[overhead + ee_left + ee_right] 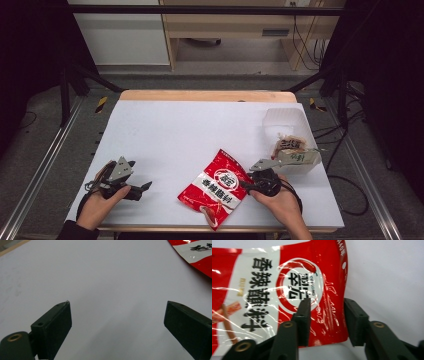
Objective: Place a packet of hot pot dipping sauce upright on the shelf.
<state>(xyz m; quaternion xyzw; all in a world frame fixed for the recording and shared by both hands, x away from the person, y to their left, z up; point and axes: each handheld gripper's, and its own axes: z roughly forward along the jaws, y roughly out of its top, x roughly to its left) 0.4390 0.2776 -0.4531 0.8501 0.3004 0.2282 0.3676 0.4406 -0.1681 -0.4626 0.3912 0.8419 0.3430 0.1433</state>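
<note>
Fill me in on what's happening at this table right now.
A person works at a white table with a gripper in each hand. The right gripper has its jaws around the edge of a red snack bag; whether the pads press on it yet is unclear. The left gripper rests apart on the bare table with its jaws wide open. A clear container holding another packet sits near the right edge.

Red snack bag (217, 187), glossy and crinkled, black characters on a white band, round logo with a chilli above it. It lies flat on the white table (190, 130), tilted, top corner toward one o'clock, down at the near edge around five o'clock from the centre.
</note>
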